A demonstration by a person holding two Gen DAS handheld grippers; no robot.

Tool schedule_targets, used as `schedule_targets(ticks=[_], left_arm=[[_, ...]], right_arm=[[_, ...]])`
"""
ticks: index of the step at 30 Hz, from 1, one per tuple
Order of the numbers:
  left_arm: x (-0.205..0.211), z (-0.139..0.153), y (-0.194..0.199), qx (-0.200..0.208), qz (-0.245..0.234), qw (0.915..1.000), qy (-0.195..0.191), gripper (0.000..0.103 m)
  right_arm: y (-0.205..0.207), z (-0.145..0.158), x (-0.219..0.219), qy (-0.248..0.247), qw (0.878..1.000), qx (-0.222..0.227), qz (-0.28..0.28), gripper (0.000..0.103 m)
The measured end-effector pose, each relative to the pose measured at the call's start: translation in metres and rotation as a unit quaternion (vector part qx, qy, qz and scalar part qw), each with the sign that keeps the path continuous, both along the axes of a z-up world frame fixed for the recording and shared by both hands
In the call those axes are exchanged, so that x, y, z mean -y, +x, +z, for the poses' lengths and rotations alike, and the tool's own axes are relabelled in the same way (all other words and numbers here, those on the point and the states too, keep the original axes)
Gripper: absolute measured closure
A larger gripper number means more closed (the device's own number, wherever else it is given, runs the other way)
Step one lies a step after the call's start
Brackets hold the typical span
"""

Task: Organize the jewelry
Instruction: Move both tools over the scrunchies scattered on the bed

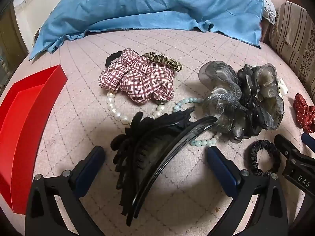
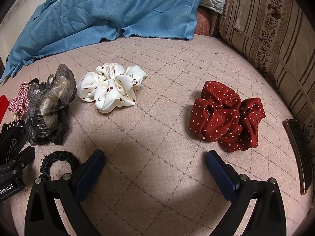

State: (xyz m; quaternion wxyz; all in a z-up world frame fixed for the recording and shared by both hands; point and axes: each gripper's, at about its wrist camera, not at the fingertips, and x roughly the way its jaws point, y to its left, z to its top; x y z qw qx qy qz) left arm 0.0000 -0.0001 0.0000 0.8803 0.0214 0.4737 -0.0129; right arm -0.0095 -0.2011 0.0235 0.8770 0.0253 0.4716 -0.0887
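Left wrist view: left gripper (image 1: 155,153), jaws spread wide and grasping nothing, straddles the large black hair claw (image 1: 155,157) lying between its fingers at lower centre. Above it lie the pearl bracelet (image 1: 116,112), plaid scrunchie (image 1: 137,80) and grey organza scrunchie (image 1: 246,102); red tray (image 1: 25,114) at left edge. Right wrist view: right gripper (image 2: 155,157), likewise spread and empty, over bare quilt (image 2: 157,133); red dotted scrunchie (image 2: 226,116) upper right of its fingers, white cherry scrunchie (image 2: 112,86) upper left, black hair tie (image 2: 59,163) beside its left finger
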Motion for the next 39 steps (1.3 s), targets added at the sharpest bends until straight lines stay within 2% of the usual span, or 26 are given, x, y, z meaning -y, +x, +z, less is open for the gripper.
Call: schedule_targets(ticks=[12, 17, 22, 26, 32, 36, 39], left_arm=[[0.002, 0.002, -0.001, -0.003, 0.000, 1.0000, 0.005, 0.000], [-0.007, 0.004, -0.003, -0.028, -0.032, 0.9991, -0.003, 0.000], [-0.011, 0.008, -0.013, -0.046, -0.060, 0.9970, -0.016, 0.000], [-0.018, 0.018, -0.028, -0.051, -0.064, 0.9960, -0.036, 0.000], [-0.040, 0.045, -0.061, -0.009, -0.037, 0.9982, -0.046, 0.000], [-0.053, 0.070, -0.077, 0.033, -0.021, 0.9984, -0.040, 0.000], [-0.061, 0.094, -0.090, 0.077, -0.011, 0.9965, -0.030, 0.000]], right_arm=[[-0.006, 0.000, 0.007, 0.000, 1.000, 0.004, -0.001, 0.000], [-0.007, 0.001, 0.008, 0.010, 1.000, 0.002, 0.001, 0.000], [-0.004, 0.003, 0.012, 0.040, 0.999, -0.031, 0.011, 0.000], [-0.006, 0.002, 0.007, 0.021, 0.999, -0.041, 0.002, 0.000], [-0.020, 0.007, 0.004, 0.012, 1.000, -0.023, -0.008, 0.000], [-0.035, 0.016, 0.000, 0.015, 1.000, -0.012, -0.019, 0.000], [-0.049, 0.040, -0.001, 0.011, 0.999, 0.026, -0.026, 0.000]])
